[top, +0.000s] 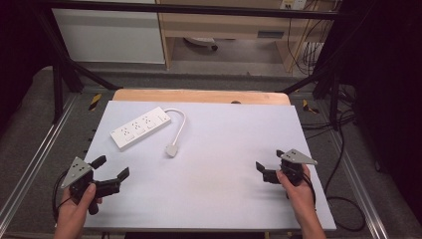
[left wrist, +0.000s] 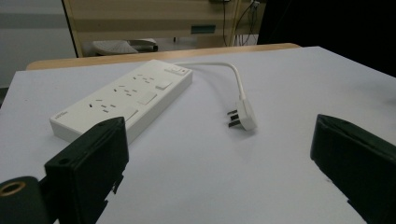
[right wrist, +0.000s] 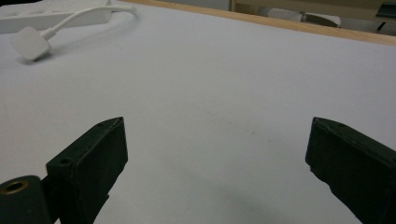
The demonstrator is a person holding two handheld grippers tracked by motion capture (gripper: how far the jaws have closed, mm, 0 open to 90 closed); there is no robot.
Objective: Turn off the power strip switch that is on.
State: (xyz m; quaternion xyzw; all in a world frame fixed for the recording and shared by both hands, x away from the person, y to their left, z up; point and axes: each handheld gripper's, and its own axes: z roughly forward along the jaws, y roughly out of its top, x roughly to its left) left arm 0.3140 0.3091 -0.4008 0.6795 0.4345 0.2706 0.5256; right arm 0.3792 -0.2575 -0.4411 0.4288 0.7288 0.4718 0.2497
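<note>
A white power strip [top: 140,127] lies at the back left of the white table top [top: 224,164], with its short white cord curling round to a white plug [top: 171,150] that rests on the table. In the left gripper view the power strip [left wrist: 123,99] and the plug [left wrist: 246,118] lie ahead of the jaws. My left gripper [top: 111,167] is held at the front left, open, nothing between its jaws. My right gripper [top: 268,162] is held at the front right, open and empty too. The right gripper view has the plug [right wrist: 29,43] far off at the upper left.
A wooden table edge [top: 199,95] runs along the back of the white top. Black frame bars [top: 64,69] stand at both sides. Cables [top: 343,199] lie on the floor at the right. A wooden desk [top: 224,25] stands behind.
</note>
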